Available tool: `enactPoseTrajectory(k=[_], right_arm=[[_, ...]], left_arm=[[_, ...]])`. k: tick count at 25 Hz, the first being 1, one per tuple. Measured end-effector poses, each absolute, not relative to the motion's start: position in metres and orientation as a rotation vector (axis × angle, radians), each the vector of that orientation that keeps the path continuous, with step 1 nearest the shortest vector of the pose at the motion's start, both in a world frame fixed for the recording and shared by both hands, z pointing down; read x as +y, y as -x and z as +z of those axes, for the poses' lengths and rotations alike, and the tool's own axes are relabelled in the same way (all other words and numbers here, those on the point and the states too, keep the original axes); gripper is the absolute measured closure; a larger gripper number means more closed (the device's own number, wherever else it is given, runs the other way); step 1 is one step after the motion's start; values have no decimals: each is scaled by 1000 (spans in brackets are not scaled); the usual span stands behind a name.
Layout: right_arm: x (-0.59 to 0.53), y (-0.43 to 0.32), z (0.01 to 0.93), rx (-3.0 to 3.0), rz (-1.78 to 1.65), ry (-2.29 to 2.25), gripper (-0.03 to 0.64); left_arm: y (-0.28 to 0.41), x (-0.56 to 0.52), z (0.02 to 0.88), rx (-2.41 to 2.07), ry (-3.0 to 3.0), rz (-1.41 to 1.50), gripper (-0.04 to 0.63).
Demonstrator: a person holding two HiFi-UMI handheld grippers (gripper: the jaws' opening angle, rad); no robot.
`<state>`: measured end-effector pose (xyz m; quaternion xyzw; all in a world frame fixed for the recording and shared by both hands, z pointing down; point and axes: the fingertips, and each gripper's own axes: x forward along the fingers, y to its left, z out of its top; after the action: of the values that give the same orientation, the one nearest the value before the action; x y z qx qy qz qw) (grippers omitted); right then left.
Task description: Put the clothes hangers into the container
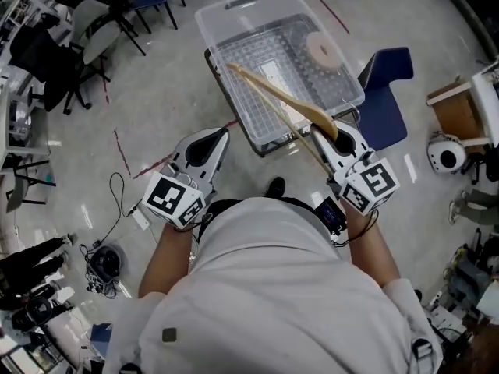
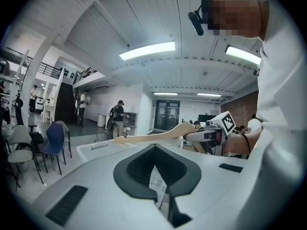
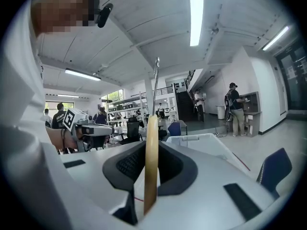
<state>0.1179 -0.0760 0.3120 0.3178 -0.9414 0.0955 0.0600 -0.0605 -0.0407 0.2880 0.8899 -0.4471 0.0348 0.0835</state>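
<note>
A clear plastic container (image 1: pixel 234 10) stands on a low stand in front of me, open at the top. My right gripper (image 1: pixel 323 127) is shut on one end of a wooden clothes hanger (image 1: pixel 277 96). The hanger reaches out over the container's near half. In the right gripper view the wooden hanger (image 3: pixel 150 162) stands upright between the pads, its metal hook (image 3: pixel 156 80) pointing up. My left gripper (image 1: pixel 217 133) hovers left of the container's near corner, jaws together and holding nothing. From the left gripper view the hanger (image 2: pixel 153 137) and right gripper (image 2: pixel 204 137) show above the container (image 2: pixel 96 150).
A roll of tape (image 1: pixel 322 51) lies inside the container at its far right. A blue chair (image 1: pixel 386 92) stands right of it, and dark chairs (image 1: pixel 93 29) at the far left. A cardboard box (image 1: pixel 456 107) and a white device (image 1: pixel 446 153) sit at the right, cables (image 1: pixel 105 263) at the lower left.
</note>
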Motion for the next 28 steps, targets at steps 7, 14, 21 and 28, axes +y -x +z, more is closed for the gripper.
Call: enactPoseTrajectory(k=[7,14,21,28], right_arm=[[-109,-122,323,-2853,340,-904,554],[-140,-122,334,-2825,365,-895,554],[-183,-114,339,-2805,373,-897,554],[-230,-95,346,-2774,358,-891,554]], left_arm=[[53,-74,297,-1369,-2609,124,580],[53,-109,307,-1360,-2598,130,579],[59,-156,319,-1323,-2595,148,580],[72,-194,335,-1286,-2578,163,580]])
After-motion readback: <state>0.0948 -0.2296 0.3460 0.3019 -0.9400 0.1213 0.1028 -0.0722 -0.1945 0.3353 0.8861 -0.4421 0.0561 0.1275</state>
